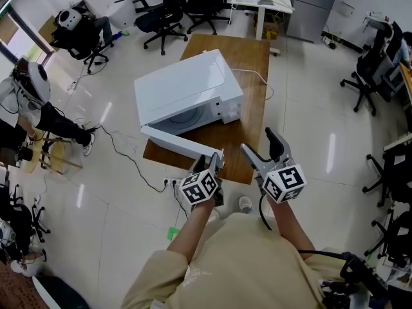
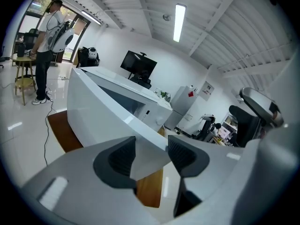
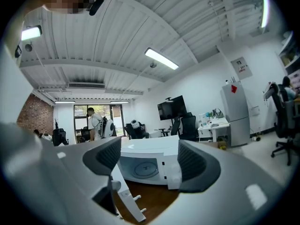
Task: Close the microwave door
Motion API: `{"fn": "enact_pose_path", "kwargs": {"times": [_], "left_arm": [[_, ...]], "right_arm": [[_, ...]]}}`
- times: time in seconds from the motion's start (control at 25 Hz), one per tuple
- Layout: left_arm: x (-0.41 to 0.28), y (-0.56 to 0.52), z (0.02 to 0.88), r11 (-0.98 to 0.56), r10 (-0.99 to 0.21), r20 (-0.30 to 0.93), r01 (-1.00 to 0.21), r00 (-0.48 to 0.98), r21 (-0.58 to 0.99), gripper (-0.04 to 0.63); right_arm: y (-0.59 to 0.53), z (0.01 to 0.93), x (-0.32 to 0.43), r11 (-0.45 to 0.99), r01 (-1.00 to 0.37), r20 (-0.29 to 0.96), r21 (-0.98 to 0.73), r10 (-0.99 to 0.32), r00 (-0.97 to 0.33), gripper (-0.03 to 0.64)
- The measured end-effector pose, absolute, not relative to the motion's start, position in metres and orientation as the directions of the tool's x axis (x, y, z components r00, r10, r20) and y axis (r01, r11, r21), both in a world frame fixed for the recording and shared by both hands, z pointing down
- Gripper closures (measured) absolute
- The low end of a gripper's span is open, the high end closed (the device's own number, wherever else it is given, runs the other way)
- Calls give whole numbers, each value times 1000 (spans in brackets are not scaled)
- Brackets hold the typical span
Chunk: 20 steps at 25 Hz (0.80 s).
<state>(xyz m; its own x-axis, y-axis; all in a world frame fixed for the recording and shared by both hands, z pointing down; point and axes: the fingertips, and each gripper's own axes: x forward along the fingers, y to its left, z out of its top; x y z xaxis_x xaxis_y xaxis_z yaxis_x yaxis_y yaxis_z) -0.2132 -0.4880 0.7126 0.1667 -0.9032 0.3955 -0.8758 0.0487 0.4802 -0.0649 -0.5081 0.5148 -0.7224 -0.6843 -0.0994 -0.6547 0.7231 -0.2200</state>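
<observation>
A white microwave lies on a wooden table. Its door is swung wide open toward me, and the cavity with the turntable shows in the right gripper view. My left gripper is at the door's free end. In the left gripper view the door's end corner shows in the gap of the left gripper, whose jaws stand partly apart; no firm pinch on the door is visible. My right gripper hovers open to the right of the door, empty, and points at the microwave.
A power cord runs across the table from the microwave. Cables and a power strip lie on the floor by the table's near left corner. Office chairs stand behind the table, and a person stands at the left.
</observation>
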Motion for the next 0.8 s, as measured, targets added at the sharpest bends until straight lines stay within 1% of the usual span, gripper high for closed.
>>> {"fn": "enact_pose_path", "kwargs": {"times": [0.24, 0.48, 0.64, 0.8], "left_arm": [[-215, -511, 709, 70, -900, 403, -857, 167, 511, 385], [-219, -551, 706, 77, -898, 402, -835, 179, 544, 416], [-230, -588, 703, 97, -907, 386, -811, 166, 577, 414], [-240, -622, 711, 117, -908, 396, -824, 136, 554, 422]], "right_arm": [[-509, 516, -53, 687, -690, -78, -228, -719, -690, 250], [-515, 516, -43, 655, -721, -49, -228, -747, -663, 250], [-523, 517, -45, 647, -725, -35, -235, -751, -659, 250], [-538, 528, -49, 643, -727, -18, -241, -752, -659, 250]]}}
